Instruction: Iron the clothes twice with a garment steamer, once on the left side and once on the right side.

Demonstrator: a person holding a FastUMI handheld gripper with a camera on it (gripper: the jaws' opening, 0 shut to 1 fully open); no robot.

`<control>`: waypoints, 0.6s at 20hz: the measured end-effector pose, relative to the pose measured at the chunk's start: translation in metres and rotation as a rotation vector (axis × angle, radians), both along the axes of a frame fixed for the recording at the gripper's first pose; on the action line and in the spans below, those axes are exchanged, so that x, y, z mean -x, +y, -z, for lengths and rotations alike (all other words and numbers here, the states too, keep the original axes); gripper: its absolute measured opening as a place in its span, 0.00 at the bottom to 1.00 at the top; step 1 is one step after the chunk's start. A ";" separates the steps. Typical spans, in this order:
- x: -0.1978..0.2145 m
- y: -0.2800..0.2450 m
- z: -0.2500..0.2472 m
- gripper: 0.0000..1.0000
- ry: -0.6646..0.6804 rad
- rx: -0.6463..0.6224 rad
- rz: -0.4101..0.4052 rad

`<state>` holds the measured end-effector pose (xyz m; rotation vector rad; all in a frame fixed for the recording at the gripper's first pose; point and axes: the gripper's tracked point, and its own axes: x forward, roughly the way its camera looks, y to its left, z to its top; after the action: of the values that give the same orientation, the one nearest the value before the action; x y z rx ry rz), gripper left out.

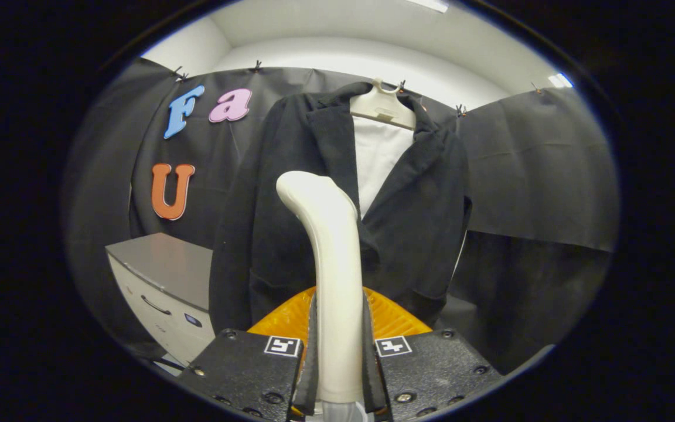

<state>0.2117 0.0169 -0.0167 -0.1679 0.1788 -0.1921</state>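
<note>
The claw (337, 357) was clamped on the steamer (334, 275), both fingers pressing the sides of its handle, which rose between them as a smooth, glossy cream shaft and bent over at the top into a rounded head. The head pointed toward the jacket (290, 193) just beyond it, at about chest height on the wearer's right panel; whether it touched the cloth could not be told. Judging from this, the grasp was done and a pass on one side was either about to start or under way, with the other side likely still to do; no steam or smoothed track showed to settle it. The jacket was dark, matte and slightly napped, with broad lapels, hanging open on a pale plastic hanger (382, 108) over a white, flat-looking shirt (378, 158). Behind the fingers sat a ribbed, translucent orange piece (393, 319), apparently part of the steamer. Off to one side stood a grey cabinet (162, 287) with a smooth top and a drawer handle.
</note>
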 end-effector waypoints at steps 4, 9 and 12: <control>0.008 -0.001 0.050 0.33 0.092 0.013 -0.005; 0.029 -0.008 0.102 0.33 0.184 0.046 0.000; 0.038 -0.014 0.123 0.33 0.208 0.080 0.005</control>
<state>0.1733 0.0027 -0.1396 -0.2671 0.3788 -0.1868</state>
